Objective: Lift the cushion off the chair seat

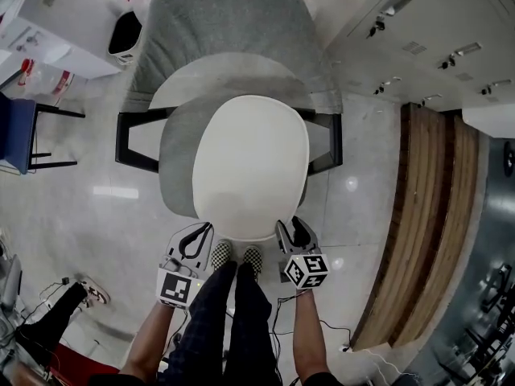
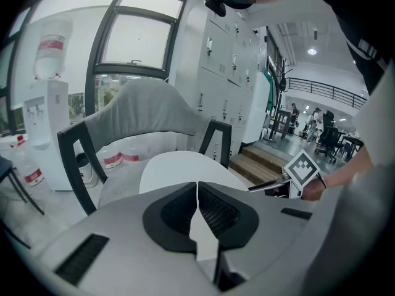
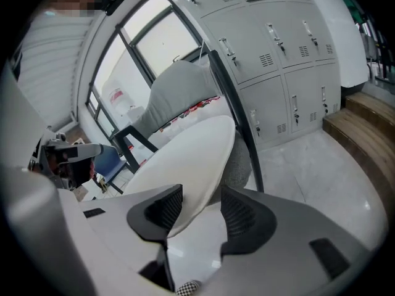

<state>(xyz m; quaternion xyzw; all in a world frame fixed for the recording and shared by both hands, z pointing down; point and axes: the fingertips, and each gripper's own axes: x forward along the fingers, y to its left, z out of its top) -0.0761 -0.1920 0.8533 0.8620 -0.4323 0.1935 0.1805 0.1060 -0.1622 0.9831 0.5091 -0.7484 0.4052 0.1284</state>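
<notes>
Right gripper [image 3: 199,209] spread around the white cushion's [image 1: 251,167] front rim, left gripper [image 2: 197,205] pressed together (empty). A one-sided lift could slide it off the grey chair [image 1: 225,30].

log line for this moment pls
cushion on chair | left gripper shut, near front edge | right gripper open, cushion edge between jaws

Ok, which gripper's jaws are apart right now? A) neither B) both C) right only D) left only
C: the right gripper has its pads apart, with the edge of the cushion between them, while the left gripper has its pads together.
</notes>
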